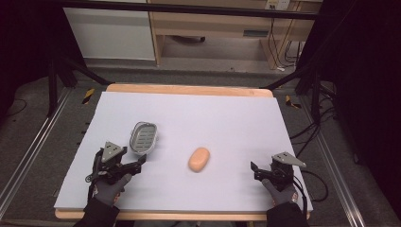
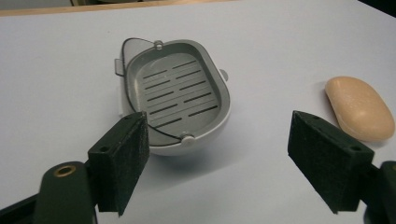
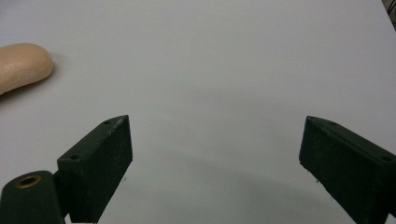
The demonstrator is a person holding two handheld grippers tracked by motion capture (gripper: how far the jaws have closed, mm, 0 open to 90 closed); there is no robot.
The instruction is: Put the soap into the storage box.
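A grey oval soap dish [image 1: 143,138] with a slotted insert lies left of centre on the white sheet. A peach bar of soap [image 1: 199,159] rests near the middle of the sheet, apart from the dish. My left gripper [image 1: 135,168] stands open just short of the dish's near end, holding nothing. In the left gripper view the dish [image 2: 175,95] sits ahead of the spread jaws [image 2: 218,140], with the soap [image 2: 359,108] off to the right. My right gripper [image 1: 255,171] is open at the near right, pointing leftward. Its own view shows bare sheet between the jaws [image 3: 217,135] and the soap [image 3: 21,65] at far left.
The white sheet [image 1: 227,118] covers a wooden table whose edge [image 1: 189,90] shows at the back. Black frame legs [image 1: 307,75] and cables [image 1: 312,137] stand on the floor to the right. A wooden shelf unit [image 1: 213,28] is behind.
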